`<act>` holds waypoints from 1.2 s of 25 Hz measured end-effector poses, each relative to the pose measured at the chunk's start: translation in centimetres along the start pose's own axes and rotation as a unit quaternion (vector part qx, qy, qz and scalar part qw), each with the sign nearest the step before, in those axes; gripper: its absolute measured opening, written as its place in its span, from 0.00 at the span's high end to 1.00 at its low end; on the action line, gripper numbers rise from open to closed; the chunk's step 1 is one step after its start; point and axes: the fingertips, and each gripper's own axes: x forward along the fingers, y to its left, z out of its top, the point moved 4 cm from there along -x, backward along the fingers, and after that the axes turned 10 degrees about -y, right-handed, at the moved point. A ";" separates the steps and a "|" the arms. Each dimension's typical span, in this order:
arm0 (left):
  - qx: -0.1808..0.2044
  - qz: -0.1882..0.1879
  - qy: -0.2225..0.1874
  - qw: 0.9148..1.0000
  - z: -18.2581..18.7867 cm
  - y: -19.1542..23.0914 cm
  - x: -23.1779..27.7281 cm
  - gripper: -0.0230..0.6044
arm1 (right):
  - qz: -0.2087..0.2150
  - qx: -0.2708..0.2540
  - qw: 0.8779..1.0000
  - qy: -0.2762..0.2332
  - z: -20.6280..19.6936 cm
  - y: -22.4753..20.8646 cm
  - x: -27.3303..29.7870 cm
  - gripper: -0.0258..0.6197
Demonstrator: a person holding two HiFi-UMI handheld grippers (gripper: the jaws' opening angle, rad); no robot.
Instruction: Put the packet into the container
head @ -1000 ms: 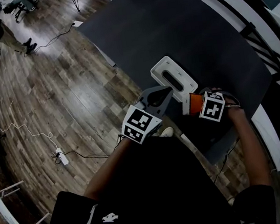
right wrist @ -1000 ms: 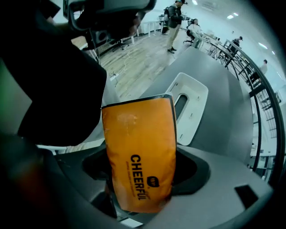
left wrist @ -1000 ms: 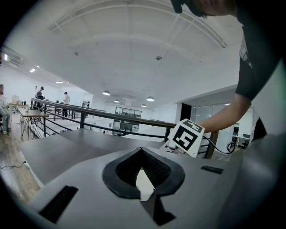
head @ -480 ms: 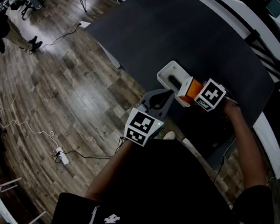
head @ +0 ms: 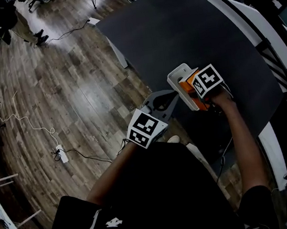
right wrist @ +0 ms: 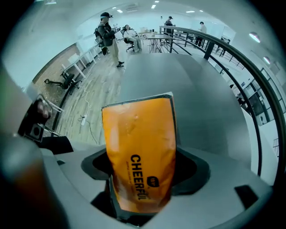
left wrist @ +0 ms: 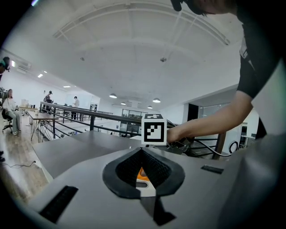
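A white container [head: 177, 76] lies on the dark table [head: 173, 27] near its front edge. My right gripper [head: 196, 92] points steeply down over the container's right part, its marker cube [head: 206, 80] on top. It is shut on an orange packet [right wrist: 140, 152] printed CHEERFUL, which sticks out well past the jaws; orange shows beside the cube [head: 187, 85]. My left gripper [head: 175, 94] reaches in from the left with its tips together [left wrist: 143, 151] at the container's near rim. Whether they pinch the rim I cannot tell. White container [left wrist: 146, 191] and a bit of orange show through its jaw gap.
The table's front edge runs just behind both grippers, with wooden floor to the left and a power strip with cable [head: 60, 156] on it. A black railing [head: 260, 42] borders the table's right side. People stand far off [right wrist: 107, 31].
My right gripper has carried the packet from the container's near right end up over the container, rolling as it went. The left gripper has stayed close to the container's near rim.
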 end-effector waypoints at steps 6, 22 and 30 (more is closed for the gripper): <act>0.001 0.021 0.005 1.000 -0.4 1.2 -1.3 0.96 | -0.003 0.007 1.000 0.010 1.7 0.0 2.4 0.40; -0.003 0.038 -0.007 0.999 0.2 2.3 -2.9 0.96 | -0.021 0.006 0.998 0.054 1.3 -0.4 6.9 0.39; -0.013 0.024 -0.023 0.999 0.4 2.0 -2.6 0.96 | -0.007 -0.026 0.998 0.049 1.0 -0.3 7.7 0.37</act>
